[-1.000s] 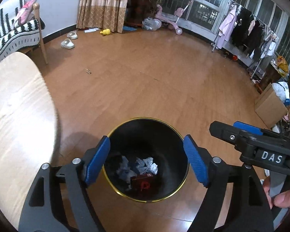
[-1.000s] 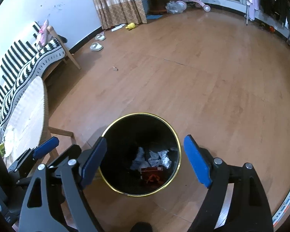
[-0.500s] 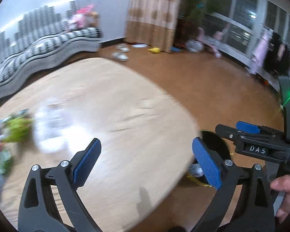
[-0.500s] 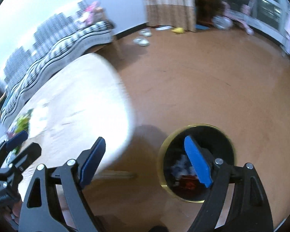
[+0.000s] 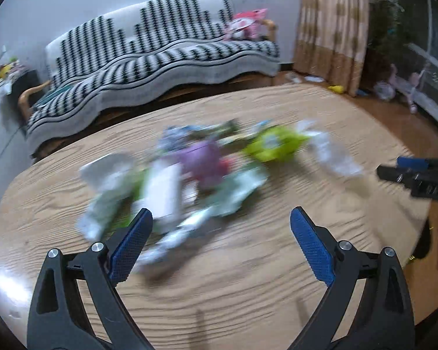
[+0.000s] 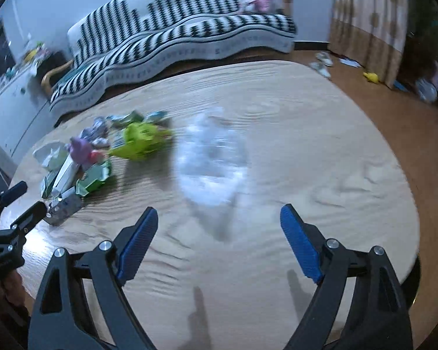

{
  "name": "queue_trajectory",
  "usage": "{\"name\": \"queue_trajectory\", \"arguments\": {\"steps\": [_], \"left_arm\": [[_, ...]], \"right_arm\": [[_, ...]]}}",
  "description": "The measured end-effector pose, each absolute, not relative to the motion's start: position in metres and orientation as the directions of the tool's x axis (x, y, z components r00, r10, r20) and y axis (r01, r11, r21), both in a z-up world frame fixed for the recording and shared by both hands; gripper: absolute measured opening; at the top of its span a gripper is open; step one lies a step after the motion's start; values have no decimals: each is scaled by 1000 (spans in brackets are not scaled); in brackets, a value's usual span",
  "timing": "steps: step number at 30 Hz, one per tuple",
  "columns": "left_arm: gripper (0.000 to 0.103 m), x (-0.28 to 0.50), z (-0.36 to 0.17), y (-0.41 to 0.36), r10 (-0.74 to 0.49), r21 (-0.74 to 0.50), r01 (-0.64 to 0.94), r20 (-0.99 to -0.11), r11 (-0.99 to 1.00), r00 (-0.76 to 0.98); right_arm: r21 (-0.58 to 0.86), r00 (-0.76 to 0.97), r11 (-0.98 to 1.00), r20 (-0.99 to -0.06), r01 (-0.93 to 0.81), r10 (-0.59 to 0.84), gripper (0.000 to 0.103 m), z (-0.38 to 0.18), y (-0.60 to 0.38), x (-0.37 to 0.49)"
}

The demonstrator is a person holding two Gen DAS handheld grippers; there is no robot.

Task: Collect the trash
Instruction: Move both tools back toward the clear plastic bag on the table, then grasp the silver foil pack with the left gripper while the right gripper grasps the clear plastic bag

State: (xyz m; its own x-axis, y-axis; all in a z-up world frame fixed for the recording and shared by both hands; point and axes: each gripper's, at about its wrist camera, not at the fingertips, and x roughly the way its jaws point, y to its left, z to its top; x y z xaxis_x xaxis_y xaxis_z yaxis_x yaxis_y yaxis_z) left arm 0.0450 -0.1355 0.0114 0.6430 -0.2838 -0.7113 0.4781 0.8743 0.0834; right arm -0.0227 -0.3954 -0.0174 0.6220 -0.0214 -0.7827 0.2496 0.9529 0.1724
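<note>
A blurred pile of trash lies on the oval wooden table (image 5: 248,291): a lime-green wrapper (image 5: 273,145), a purple wrapper (image 5: 201,160), a white packet (image 5: 163,195) and clear plastic (image 5: 335,157). My left gripper (image 5: 220,218) hangs open above the table, just short of the pile's near edge, with nothing gripped. My right gripper (image 6: 219,213) is open and empty too, facing the clear plastic (image 6: 210,160); the lime-green wrapper (image 6: 140,143) and a green carton (image 6: 93,178) lie to its left. The black bin (image 5: 422,242) peeks out past the table's right edge.
A black-and-white striped sofa (image 5: 160,58) runs behind the table, with pink items at its right end. Beige curtains (image 5: 330,23) hang at the back right. Slippers (image 6: 321,64) and a yellow toy (image 6: 370,77) lie on the wooden floor. A white cabinet (image 6: 11,110) stands at the left.
Both grippers have swung away from the black bin on the floor and now face the tabletop with the trash pile. The left jaws stand a little wider than a second ago.
</note>
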Motion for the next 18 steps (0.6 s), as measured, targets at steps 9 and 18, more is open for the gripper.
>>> {"name": "queue_trajectory", "arguments": {"steps": [9, 18], "left_arm": [[92, 69, -28, -91, -210, 153, 484, -761, 862, 614], [37, 70, -45, -98, -213, 157, 537, -799, 829, 563]], "right_arm": [[108, 572, 970, -819, 217, -37, 83, -43, -353, 29], [97, 548, 964, -834, 247, -57, 84, -55, -361, 48]]}}
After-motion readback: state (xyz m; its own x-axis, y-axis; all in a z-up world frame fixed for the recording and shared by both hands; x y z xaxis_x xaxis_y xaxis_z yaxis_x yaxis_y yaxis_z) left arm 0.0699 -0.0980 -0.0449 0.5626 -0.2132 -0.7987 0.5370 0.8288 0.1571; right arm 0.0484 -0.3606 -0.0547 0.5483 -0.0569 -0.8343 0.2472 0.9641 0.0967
